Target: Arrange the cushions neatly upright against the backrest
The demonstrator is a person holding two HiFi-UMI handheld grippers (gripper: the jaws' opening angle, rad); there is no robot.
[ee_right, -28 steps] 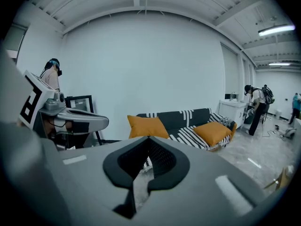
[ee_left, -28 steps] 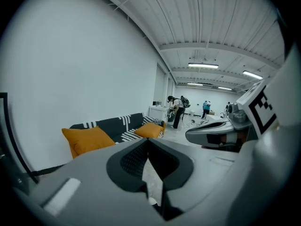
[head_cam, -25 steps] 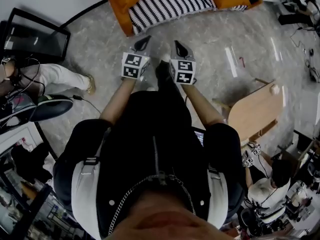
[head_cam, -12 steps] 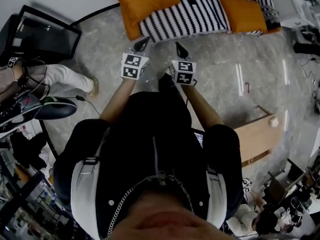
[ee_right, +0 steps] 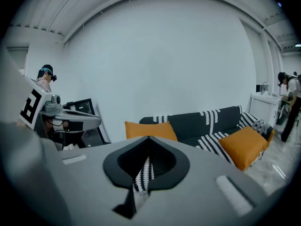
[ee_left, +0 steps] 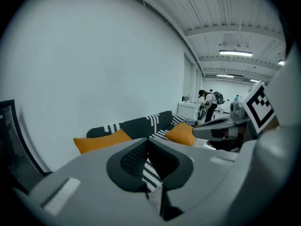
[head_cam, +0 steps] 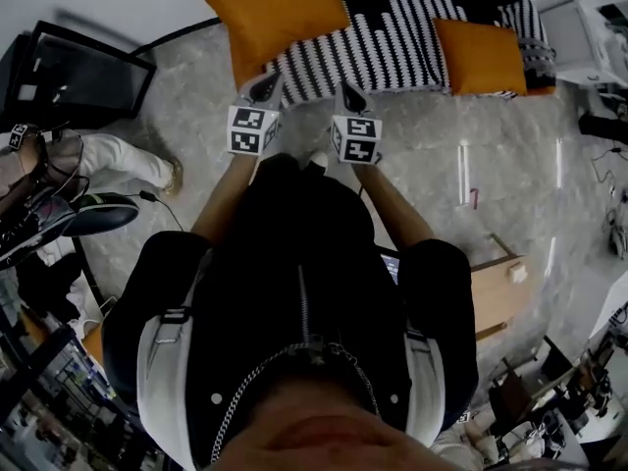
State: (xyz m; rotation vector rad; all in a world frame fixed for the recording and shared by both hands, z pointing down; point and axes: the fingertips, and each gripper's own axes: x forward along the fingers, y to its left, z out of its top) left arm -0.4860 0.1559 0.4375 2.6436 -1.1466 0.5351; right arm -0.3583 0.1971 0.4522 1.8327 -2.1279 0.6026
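Observation:
A sofa (head_cam: 392, 42) with a black-and-white striped cover stands ahead of me. One orange cushion (head_cam: 280, 18) lies tilted on its left end, and a second orange cushion (head_cam: 481, 55) lies flat on the right of the seat. My left gripper (head_cam: 263, 86) is shut and empty, its tip just short of the left cushion. My right gripper (head_cam: 350, 96) is shut and empty too, at the seat's front edge. The left gripper view shows both cushions (ee_left: 101, 141) (ee_left: 181, 133) under the dark backrest (ee_left: 141, 124). The right gripper view shows them too (ee_right: 150, 130) (ee_right: 244, 146).
A black framed panel (head_cam: 74, 72) leans on the wall at the left, with a seated person (head_cam: 108, 155) near it. A wooden table (head_cam: 496, 297) is behind me at the right. A white cabinet (head_cam: 579, 27) stands beside the sofa's right end, on marbled floor (head_cam: 442, 155).
I have walked towards the sofa with both shut grippers held out together. The sofa and cushions have come nearer, and the wooden table has dropped back at the right.

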